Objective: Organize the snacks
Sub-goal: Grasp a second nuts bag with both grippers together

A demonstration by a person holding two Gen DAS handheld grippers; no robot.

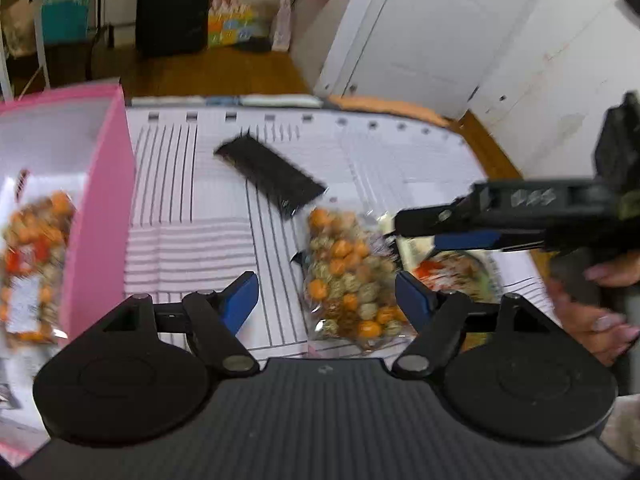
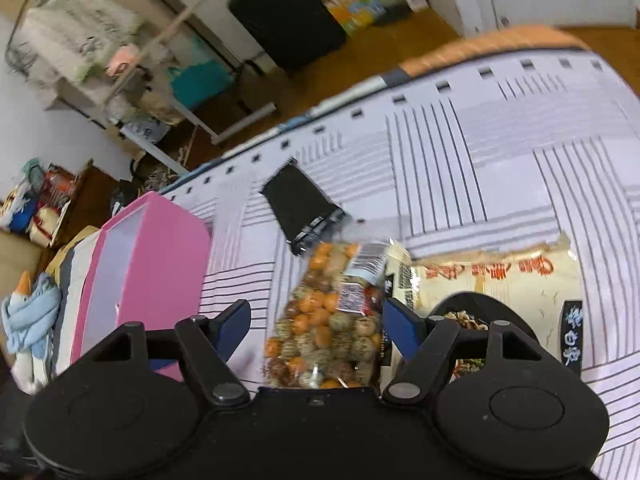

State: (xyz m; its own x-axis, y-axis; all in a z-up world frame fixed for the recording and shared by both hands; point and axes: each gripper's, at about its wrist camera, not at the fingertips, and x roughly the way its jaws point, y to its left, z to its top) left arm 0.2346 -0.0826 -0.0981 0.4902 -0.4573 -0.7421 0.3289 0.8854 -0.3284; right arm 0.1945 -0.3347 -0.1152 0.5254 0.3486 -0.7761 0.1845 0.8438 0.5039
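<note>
A clear bag of orange and green snack balls (image 1: 350, 276) (image 2: 332, 320) lies on the striped cloth. My left gripper (image 1: 326, 300) is open, hovering just left of that bag, empty. My right gripper (image 2: 316, 320) is open above the same bag, which lies between its fingers; it also shows in the left wrist view (image 1: 416, 226). A black snack packet (image 1: 270, 174) (image 2: 304, 208) lies beyond the bag. A cream noodle packet (image 2: 492, 280) (image 1: 452, 268) lies to its right. A pink box (image 1: 100, 208) (image 2: 160, 264) at left holds another snack-ball bag (image 1: 34, 256).
The striped cloth (image 1: 192, 248) covers the table; its far edge meets a wooden floor. A black suitcase (image 1: 174, 4), a white door (image 1: 420, 32) and shelves stand beyond. A person's hand (image 1: 592, 312) holds the right gripper.
</note>
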